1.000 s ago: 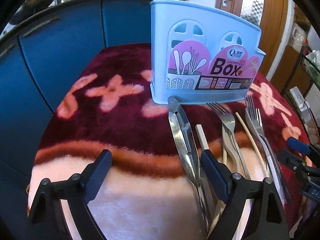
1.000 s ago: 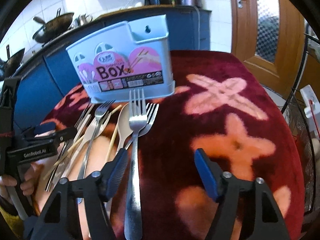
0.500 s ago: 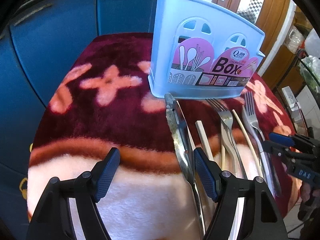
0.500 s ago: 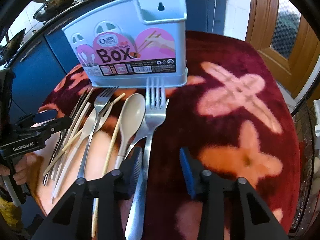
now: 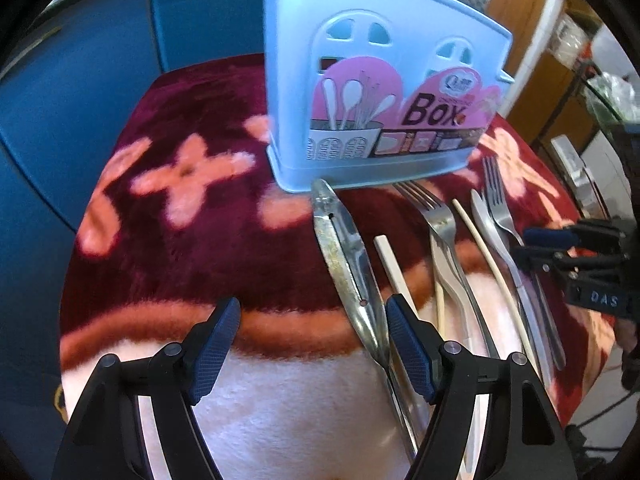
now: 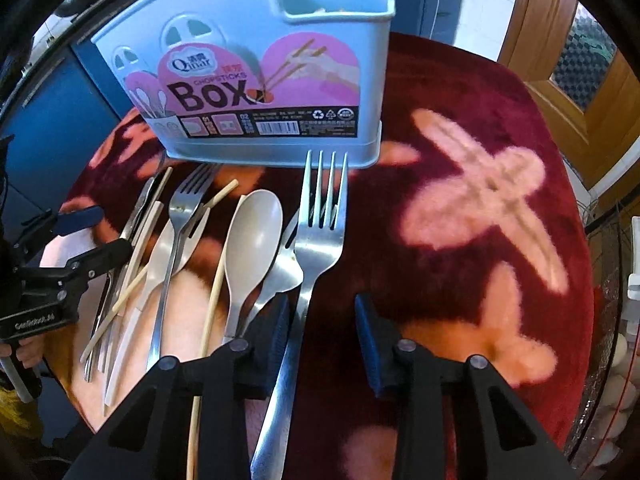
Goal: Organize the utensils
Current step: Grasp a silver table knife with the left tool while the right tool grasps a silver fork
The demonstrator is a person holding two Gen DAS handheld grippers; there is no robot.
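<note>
A light-blue utensil box (image 5: 384, 92) with a pink label stands upright on the red flowered cloth; it also shows in the right wrist view (image 6: 260, 80). Utensils lie in a row before it: metal tongs (image 5: 348, 264), chopsticks (image 5: 394, 268), forks (image 5: 444, 228), a beige spoon (image 6: 250, 248). My left gripper (image 5: 312, 348) is open, low over the cloth, its right finger beside the tongs. My right gripper (image 6: 320, 336) is open, its jaws either side of the handle of a large steel fork (image 6: 316, 240).
Blue cabinets (image 5: 80, 80) stand behind the table. A wooden door (image 6: 580, 80) is at the right. A wire rack (image 6: 616, 320) stands off the table's right edge. The cloth to the right of the fork (image 6: 480, 240) is bare.
Both grippers have moved forward and lower toward the utensils. The right gripper's jaws have narrowed around the large fork's handle. The left gripper's jaws have narrowed a little beside the tongs.
</note>
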